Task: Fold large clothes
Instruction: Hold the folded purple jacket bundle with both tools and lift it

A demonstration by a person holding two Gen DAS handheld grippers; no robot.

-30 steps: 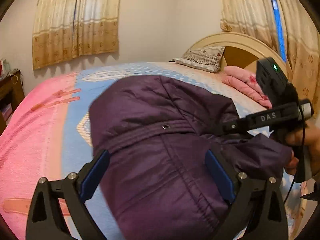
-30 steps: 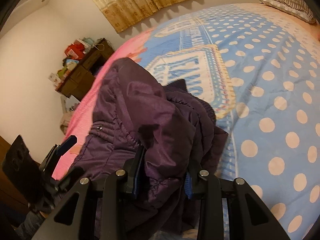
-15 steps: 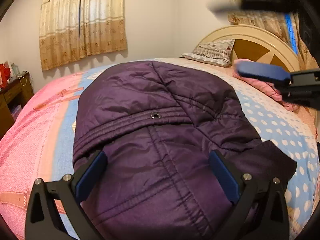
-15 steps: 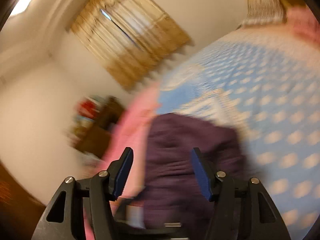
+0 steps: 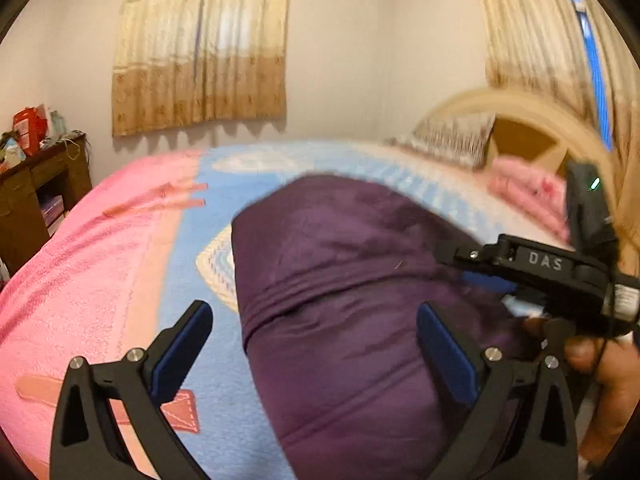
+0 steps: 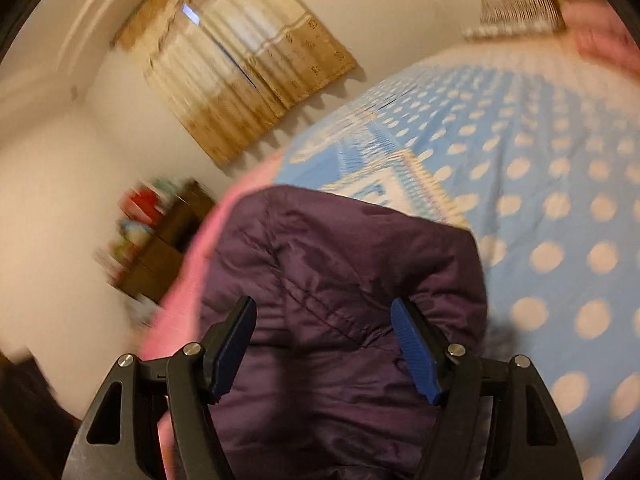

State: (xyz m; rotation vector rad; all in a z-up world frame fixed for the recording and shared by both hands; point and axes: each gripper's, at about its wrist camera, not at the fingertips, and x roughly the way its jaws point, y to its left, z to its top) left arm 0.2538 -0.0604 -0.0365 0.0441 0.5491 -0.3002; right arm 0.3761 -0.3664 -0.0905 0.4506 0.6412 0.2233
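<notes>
Item: purple padded jacket [image 5: 352, 288], large, quilted — lies in a bulky folded heap on the bed [image 5: 120, 248], on the blue dotted part of the cover next to the pink band, its near end toward both cameras. Change noted: a second ago the right gripper [image 6: 324, 344] was clamped on a bunched fold of the jacket and carrying it over the body of the garment; half a second ago it had already let go and swung clear; now its blue fingers [image 6: 412, 344] stand wide apart above the cloth, holding nothing, and the view is smeared by motion. Left gripper [image 5: 316, 344]: fingers [image 5: 444, 352] spread wide in all three moments, one to each side of the jacket's near end, gripping nothing; against the earlier pictures the jacket sits more to the right between them, so this gripper appears to have shifted. In the left view the right gripper shows at the right edge, low beside the jacket's far flank, with the person's hand [image 5: 600, 364] on its handle. Reading for the task — the sleeve or side panel looks laid over and released, so one fold seems finished; the heap is still thick and uneven, and a further fold or a tidy-up is probably due. Also present: pillow [image 5: 452, 140] and folded pink bedding [image 5: 528, 196] at the headboard, curtains [image 5: 200, 52], wooden cabinet [image 5: 36, 196] at far left
</notes>
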